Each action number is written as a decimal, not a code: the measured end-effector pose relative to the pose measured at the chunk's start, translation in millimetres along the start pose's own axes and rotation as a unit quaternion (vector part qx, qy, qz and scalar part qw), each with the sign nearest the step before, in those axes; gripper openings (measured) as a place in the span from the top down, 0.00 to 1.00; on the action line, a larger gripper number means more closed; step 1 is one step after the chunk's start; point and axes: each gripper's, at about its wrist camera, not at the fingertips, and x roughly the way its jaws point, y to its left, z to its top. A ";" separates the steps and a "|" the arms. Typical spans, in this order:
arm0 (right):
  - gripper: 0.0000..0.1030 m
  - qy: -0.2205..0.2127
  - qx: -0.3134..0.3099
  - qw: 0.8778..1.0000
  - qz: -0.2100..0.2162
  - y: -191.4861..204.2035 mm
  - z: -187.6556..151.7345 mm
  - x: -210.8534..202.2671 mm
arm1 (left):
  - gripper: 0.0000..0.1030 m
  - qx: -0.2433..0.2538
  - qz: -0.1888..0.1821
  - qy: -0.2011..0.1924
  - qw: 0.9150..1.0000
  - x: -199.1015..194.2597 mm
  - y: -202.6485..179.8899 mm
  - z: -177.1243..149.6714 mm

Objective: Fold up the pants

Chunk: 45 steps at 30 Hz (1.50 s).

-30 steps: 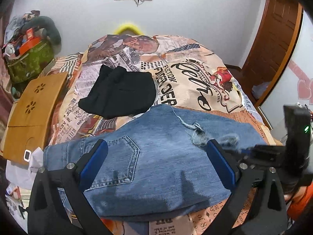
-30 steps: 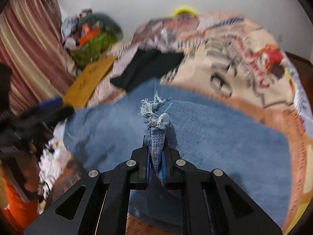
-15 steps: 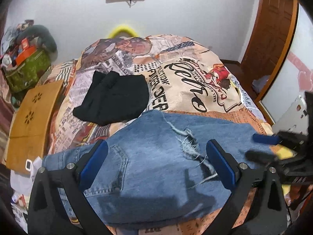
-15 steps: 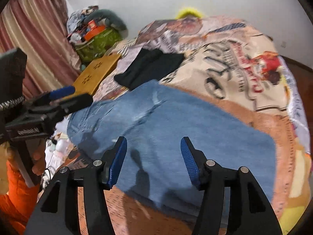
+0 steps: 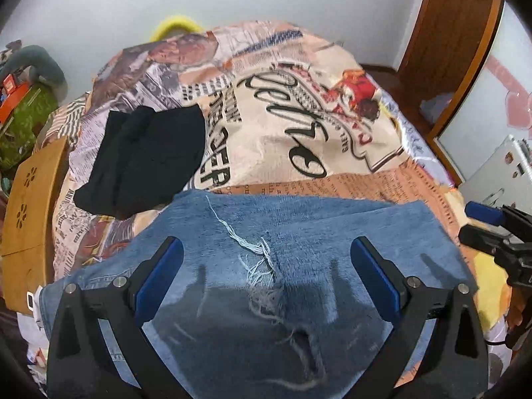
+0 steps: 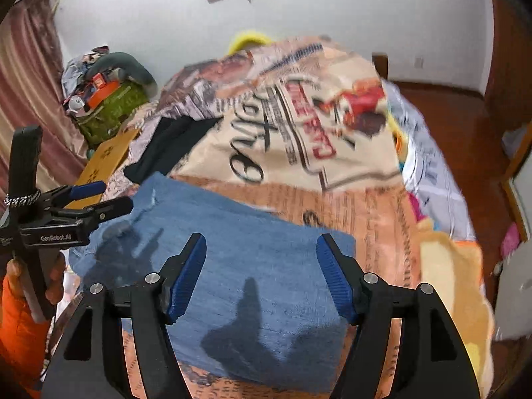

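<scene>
Hovering over the folded jeans (image 5: pixel 299 252) on the bed (image 5: pixel 299 126), left gripper (image 5: pixel 266 272) and right gripper (image 6: pixel 261 266) both spread wide, holding nothing.

Folded jeans (image 5: pixel 299 266) lie flat on the bed (image 5: pixel 299 116). Just beyond their left corner sits black clothing (image 5: pixel 146 159); beyond their far edge, bare printed bedspread.

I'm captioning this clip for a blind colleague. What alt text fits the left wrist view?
Folded blue jeans with a frayed rip lie on a newspaper-print bedspread, seen between the open blue-padded fingers of the left tool, which holds nothing. A folded black garment lies beyond the jeans to the left, and the right tool pokes in at the right edge.
</scene>
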 end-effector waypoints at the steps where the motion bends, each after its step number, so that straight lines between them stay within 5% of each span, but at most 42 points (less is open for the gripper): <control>1: 0.37 0.010 0.007 1.000 0.009 -4.3 -1.6 5.1 | 0.01 0.003 0.003 0.007 1.000 5.3 -1.2 -0.7; 9: 0.37 0.081 0.014 0.997 0.015 -11.5 -29.6 49.6 | 0.00 0.051 0.030 0.050 0.997 34.7 -6.3 -26.6; 24: 0.29 0.069 0.017 0.997 -0.016 -13.9 -56.7 19.4 | 0.00 0.039 0.018 0.031 0.999 -0.8 4.8 -59.3; 34: 0.29 0.043 -0.001 0.998 -0.048 7.8 -43.2 0.4 | 0.00 -0.028 0.061 -0.028 0.997 -53.0 56.3 -77.2; 40: 0.25 -0.002 -0.025 0.999 -0.031 38.5 -19.1 -16.5 | 0.00 -0.108 0.096 -0.079 0.986 -88.6 118.1 -93.0; 45: 0.23 -0.025 -0.050 0.998 -0.012 70.7 -3.2 -14.5 | 0.00 -0.168 0.118 -0.082 0.975 -103.9 169.3 -115.9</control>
